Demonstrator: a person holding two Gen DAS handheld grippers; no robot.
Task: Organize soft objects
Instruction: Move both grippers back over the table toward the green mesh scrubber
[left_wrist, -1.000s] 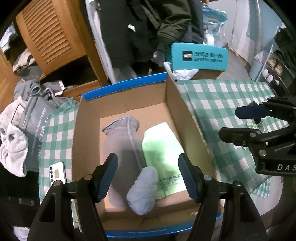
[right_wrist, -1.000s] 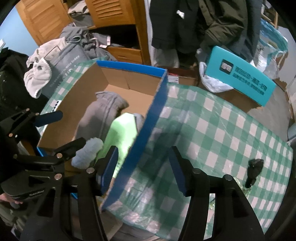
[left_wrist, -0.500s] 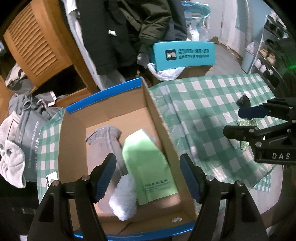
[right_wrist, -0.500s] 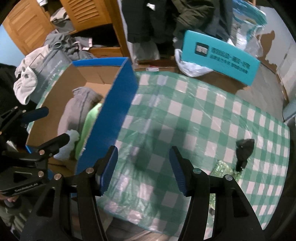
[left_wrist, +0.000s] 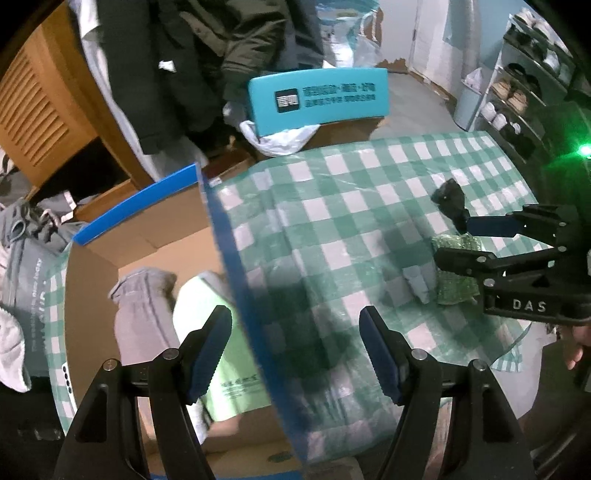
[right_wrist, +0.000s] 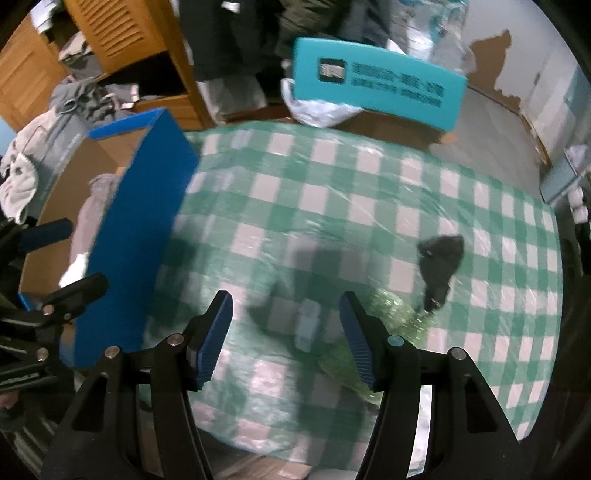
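Note:
A cardboard box with blue outer walls stands at the left of the green checked table. In it lie a grey garment, a pale green packet and a white sock. On the table lie a small grey cloth, a green glittery piece and a black sock. My left gripper is open and empty above the box's right wall. My right gripper is open and empty above the grey cloth.
A teal box on a white plastic bag stands behind the table. Dark coats hang at the back beside a wooden louvred cabinet. Grey and white clothes are piled left of the box. A shoe rack stands far right.
Both grippers have swung right, away from the box and over the table. The grey cloth, green piece and black sock now lie closer to the right gripper. Both stay open.

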